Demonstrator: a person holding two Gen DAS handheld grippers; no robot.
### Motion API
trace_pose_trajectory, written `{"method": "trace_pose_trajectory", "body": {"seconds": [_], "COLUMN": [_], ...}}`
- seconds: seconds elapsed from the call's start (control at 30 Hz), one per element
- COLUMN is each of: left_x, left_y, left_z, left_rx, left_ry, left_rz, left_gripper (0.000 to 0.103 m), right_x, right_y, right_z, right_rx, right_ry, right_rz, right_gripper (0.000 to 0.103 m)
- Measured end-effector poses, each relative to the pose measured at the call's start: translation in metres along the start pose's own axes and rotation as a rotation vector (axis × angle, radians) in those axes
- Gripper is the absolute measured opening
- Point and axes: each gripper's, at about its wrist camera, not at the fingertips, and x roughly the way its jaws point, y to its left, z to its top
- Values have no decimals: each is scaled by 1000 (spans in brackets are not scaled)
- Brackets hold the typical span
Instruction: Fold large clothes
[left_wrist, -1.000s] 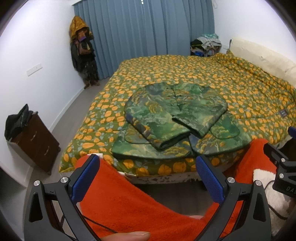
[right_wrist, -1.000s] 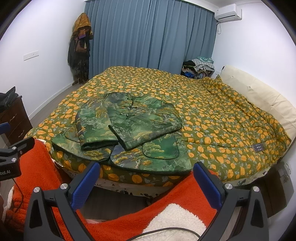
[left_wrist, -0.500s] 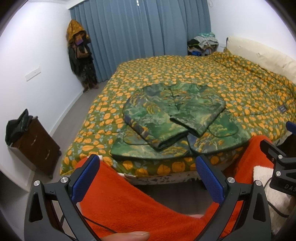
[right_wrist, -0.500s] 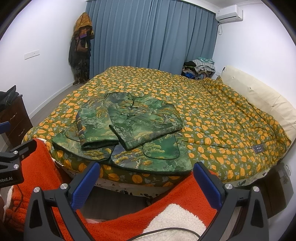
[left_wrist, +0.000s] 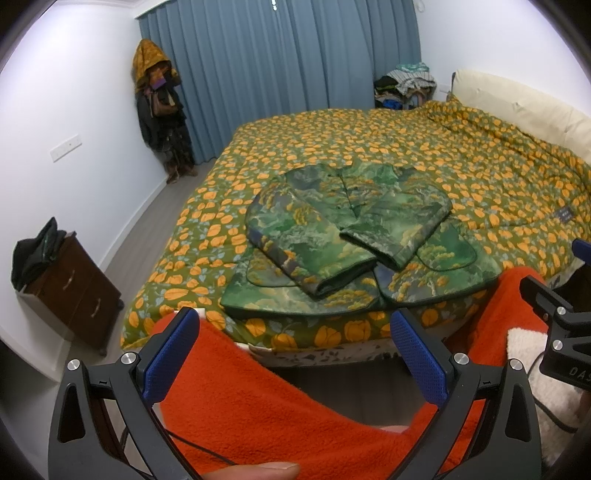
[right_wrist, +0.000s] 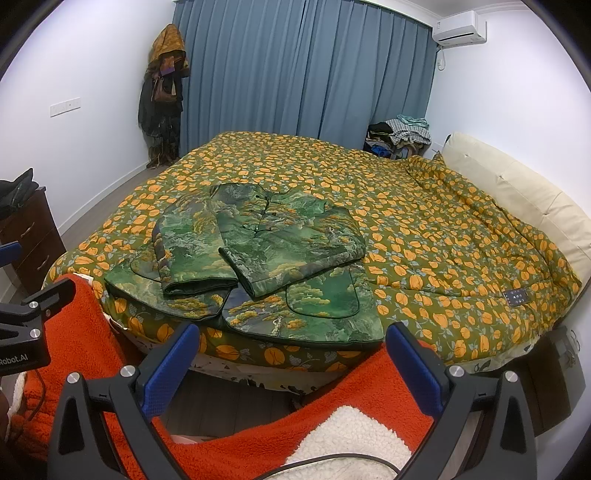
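Note:
A green landscape-print jacket (left_wrist: 347, 236) (right_wrist: 258, 258) lies on the bed near its foot edge, both sleeves folded in across the front. My left gripper (left_wrist: 295, 354) is open, held back from the bed above an orange fleece sleeve (left_wrist: 258, 406). My right gripper (right_wrist: 291, 358) is open too, short of the jacket's hem, with nothing between its fingers. In the left wrist view the right gripper's black body (left_wrist: 557, 325) shows at the right edge.
The bed carries a green quilt with orange fruit print (right_wrist: 424, 221) and a cream headboard (right_wrist: 517, 184) at right. A dark wooden drawer chest (left_wrist: 74, 291) stands at left by the wall. Clothes hang in the corner (right_wrist: 162, 92) beside blue curtains (right_wrist: 306, 74).
Both grippers stayed open and away from the jacket. The left wrist view has tilted slightly, the bed sitting a little lower and further left in frame.

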Motion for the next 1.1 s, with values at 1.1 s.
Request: {"method": "trace_pose_trajectory", "body": {"seconds": [1.1], "left_x": [-1], "left_y": [-2], "left_z": [-2], "left_rx": [2], "left_ry": [1], "left_rz": [2], "left_gripper": [103], "right_x": [-2], "right_y": [5], "right_z": [-1], "right_rx": [-22], "right_ry": [1], "right_rz": [6], "right_gripper": [103]}}
